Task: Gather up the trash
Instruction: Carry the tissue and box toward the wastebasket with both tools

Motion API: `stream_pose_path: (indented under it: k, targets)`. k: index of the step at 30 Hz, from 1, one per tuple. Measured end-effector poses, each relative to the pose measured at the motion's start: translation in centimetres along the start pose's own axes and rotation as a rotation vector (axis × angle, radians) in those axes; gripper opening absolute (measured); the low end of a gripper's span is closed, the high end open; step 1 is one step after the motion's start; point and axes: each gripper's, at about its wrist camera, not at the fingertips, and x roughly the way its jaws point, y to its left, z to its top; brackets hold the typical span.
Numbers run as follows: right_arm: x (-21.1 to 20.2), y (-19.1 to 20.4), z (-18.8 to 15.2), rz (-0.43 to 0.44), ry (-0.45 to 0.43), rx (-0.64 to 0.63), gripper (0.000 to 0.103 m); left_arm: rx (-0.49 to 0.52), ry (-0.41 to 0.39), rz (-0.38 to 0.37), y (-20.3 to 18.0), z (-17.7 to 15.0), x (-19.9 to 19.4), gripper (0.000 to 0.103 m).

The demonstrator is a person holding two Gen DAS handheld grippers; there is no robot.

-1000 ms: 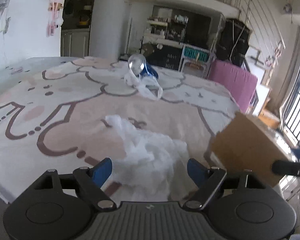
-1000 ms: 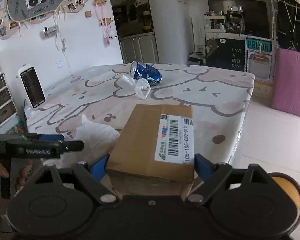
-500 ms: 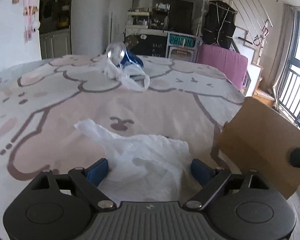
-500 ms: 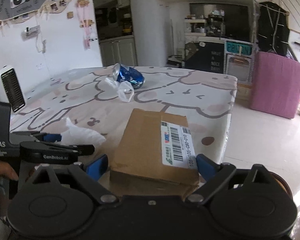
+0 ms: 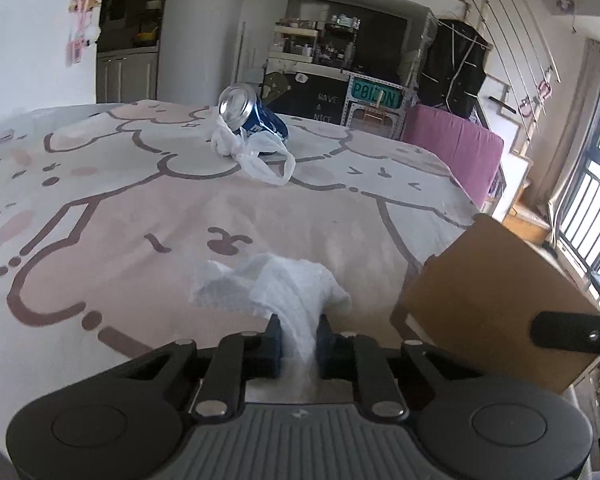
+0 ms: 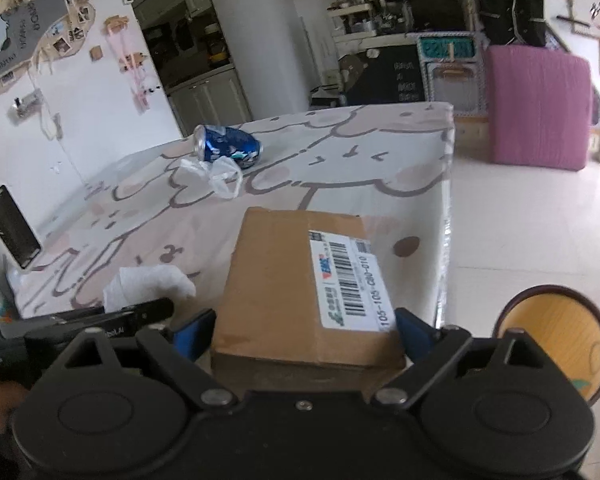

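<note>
since a second ago the left gripper (image 5: 298,338) has gone from wide open around the crumpled tissue (image 5: 278,284) to pinched shut on it — the paper's tail is squeezed between the two pads and the rest fans out ahead over the tablecloth (image 5: 100,208).

big picture: it's an open living room and kitchen, pink mattress (image 6: 538,106) propped against the far wall, pale tiled floor (image 6: 532,216) off to the right. the table fills most of both views, covered in a cartoon-print cloth.

the right gripper (image 6: 304,330) is clamped on the near end of the cardboard box (image 6: 300,280), long axis pointing away from the camera, barcode label up. in the left wrist view the box sits just to the right of the held tissue, close by — so my guess is the tissue has to travel rightward to the box, a short hop.

further out, near the far edge, a crushed blue can (image 5: 250,114) lies on its side, touching a scrunched plastic bag (image 5: 254,152). both are well away from either gripper and not yet collected.
</note>
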Motion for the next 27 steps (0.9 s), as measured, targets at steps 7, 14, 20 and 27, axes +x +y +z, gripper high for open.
stream_pose_path:
  k: [7,14,20,27]
  targets:
    - [-1.1,0.4,0.2,0.000,-0.013,-0.047,0.089,-0.017,0.001,0.035,-1.4,0.6,-2.6,0.015]
    - [-4.4,0.1,0.8,0.019,-0.090,-0.067,0.089,0.007,-0.046,0.052,-3.9,1.9,-6.5,0.015]
    - [-7.5,-1.0,1.1,-0.014,-0.167,-0.066,0.089,0.036,-0.071,0.051,-6.4,2.2,-9.2,0.015]
    - [-10.7,-2.8,0.9,-0.070,-0.227,-0.054,0.089,0.069,-0.114,0.019,-9.6,2.4,-11.8,0.015]
